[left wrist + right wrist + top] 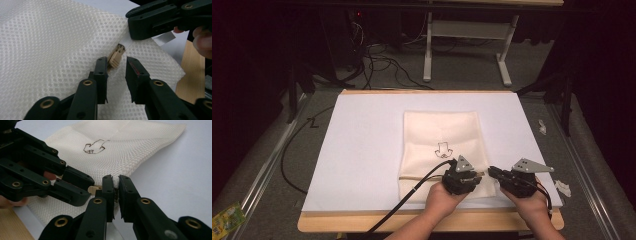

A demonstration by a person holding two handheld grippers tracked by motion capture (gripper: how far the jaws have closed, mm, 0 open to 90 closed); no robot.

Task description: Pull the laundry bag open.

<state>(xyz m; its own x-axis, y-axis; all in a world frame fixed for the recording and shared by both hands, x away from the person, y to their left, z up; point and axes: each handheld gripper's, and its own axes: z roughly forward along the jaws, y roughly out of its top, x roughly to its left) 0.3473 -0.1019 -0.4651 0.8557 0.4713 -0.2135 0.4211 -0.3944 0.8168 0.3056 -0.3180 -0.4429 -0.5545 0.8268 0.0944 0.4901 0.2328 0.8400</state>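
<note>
— Black jaws of the left gripper stand spread on either side of a tan zipper pull. Why?

— Probably lining up to grip it, while the right gripper pinches the mesh bag's edge to steady it.

— And the bag?

— Flat on the white table, near the front edge; the high view shows a small drawing.

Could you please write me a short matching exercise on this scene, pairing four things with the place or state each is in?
Things:
1. left gripper
2. right gripper
3. mesh bag
4. zipper pull

States:
A. lying flat on the white sheet, black drawing facing up
B. shut on the bag's edge
C. tan, between the open fingers
D. open, fingers either side of the pull

Pairs: 1-D, 2-B, 3-A, 4-C
</note>
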